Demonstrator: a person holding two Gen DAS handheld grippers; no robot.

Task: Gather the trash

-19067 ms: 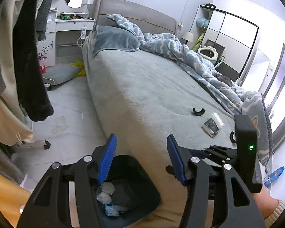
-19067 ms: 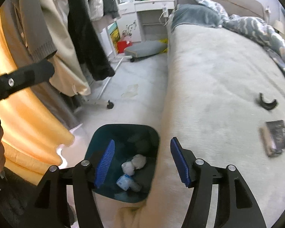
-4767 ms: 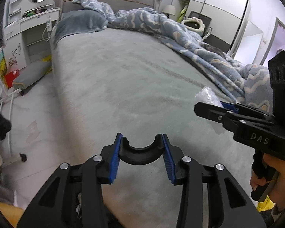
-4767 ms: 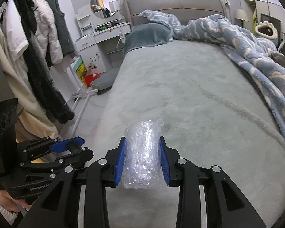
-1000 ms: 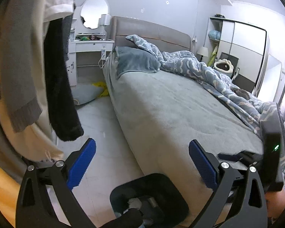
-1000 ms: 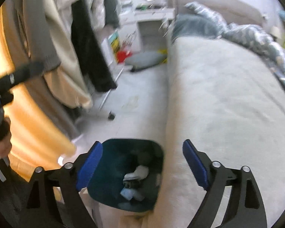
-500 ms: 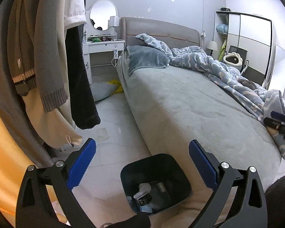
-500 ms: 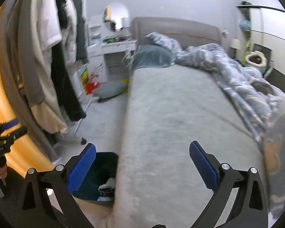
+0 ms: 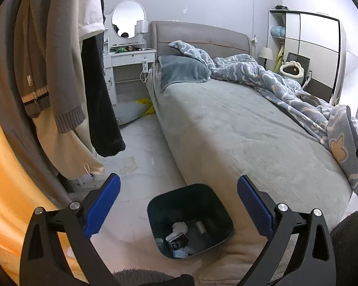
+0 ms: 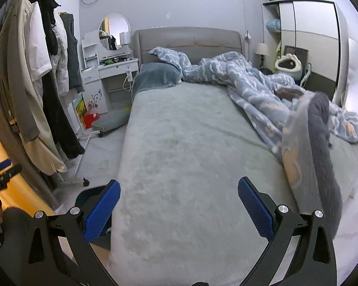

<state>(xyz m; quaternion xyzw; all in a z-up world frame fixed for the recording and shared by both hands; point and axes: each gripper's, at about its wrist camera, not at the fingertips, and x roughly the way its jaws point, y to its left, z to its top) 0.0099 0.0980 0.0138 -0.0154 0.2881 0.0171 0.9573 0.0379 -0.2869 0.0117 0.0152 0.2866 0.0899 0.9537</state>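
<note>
A dark teal trash bin [image 9: 155,208] stands on the floor against the near corner of the bed. Inside it lie crumpled white tissue [image 9: 179,226], a dark packet and other scraps. My left gripper [image 9: 179,205] is wide open and empty, held above the bin. My right gripper [image 10: 179,205] is wide open and empty, raised over the grey bed sheet [image 10: 183,147]. The bin's rim [image 10: 93,190] shows in the right wrist view behind the right gripper's left finger. The left gripper [image 10: 1,169] shows at the left edge of that view.
A clothes rack with hanging coats [image 9: 59,71] stands left of the bin. A blue patterned duvet [image 10: 262,88] is bunched on the bed's right side. A white dressing table [image 9: 128,64] and a grey floor cushion [image 9: 128,113] are at the back left.
Both grippers have pulled up and back from the bin. The right gripper swung from the bin to face the bed. Earlier, the black curved piece and the bubble wrap left the grippers.
</note>
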